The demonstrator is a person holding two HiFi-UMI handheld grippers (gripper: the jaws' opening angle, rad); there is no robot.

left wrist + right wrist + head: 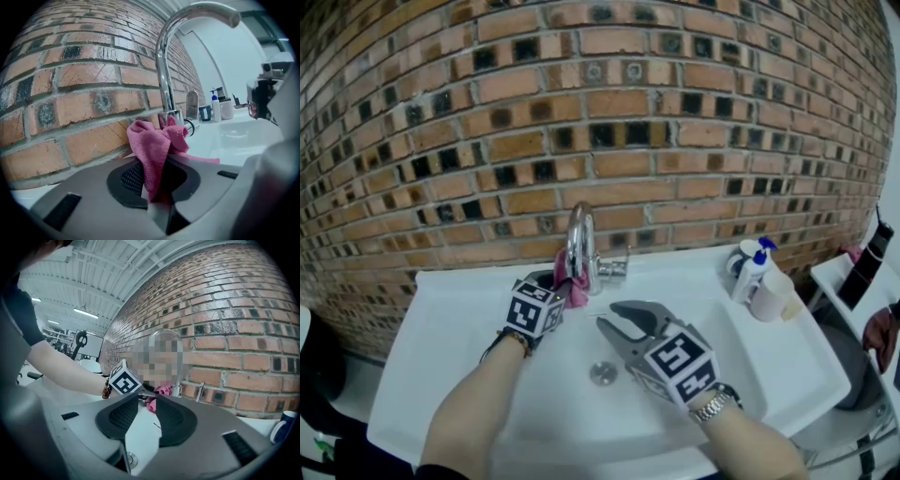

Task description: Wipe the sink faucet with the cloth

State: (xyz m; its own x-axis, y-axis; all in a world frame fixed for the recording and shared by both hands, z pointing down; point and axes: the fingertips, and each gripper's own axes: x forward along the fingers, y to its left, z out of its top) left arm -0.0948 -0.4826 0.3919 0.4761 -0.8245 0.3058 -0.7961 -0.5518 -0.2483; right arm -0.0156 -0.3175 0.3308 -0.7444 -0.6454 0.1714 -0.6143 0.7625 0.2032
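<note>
The chrome faucet point(580, 242) rises from the back rim of the white sink point(441, 375). My left gripper point(560, 285) is shut on a pink cloth point(576, 289) and holds it against the left side of the faucet's base. In the left gripper view the cloth point(152, 143) bunches out of the gripper point(154, 163) and touches the foot of the faucet point(163, 70). My right gripper point(607, 317) hangs over the basin, open and empty, pointing at the faucet. In the right gripper view, past that gripper point(147, 401), the cloth point(162, 390) and the faucet base point(177, 390) show.
A brick wall point(609, 112) stands right behind the sink. A blue-pump soap bottle point(753, 270) and a white cup point(772, 296) sit on the right rim. The drain point(603, 373) is in the basin's middle. A dark bottle point(867, 264) stands on a shelf at far right.
</note>
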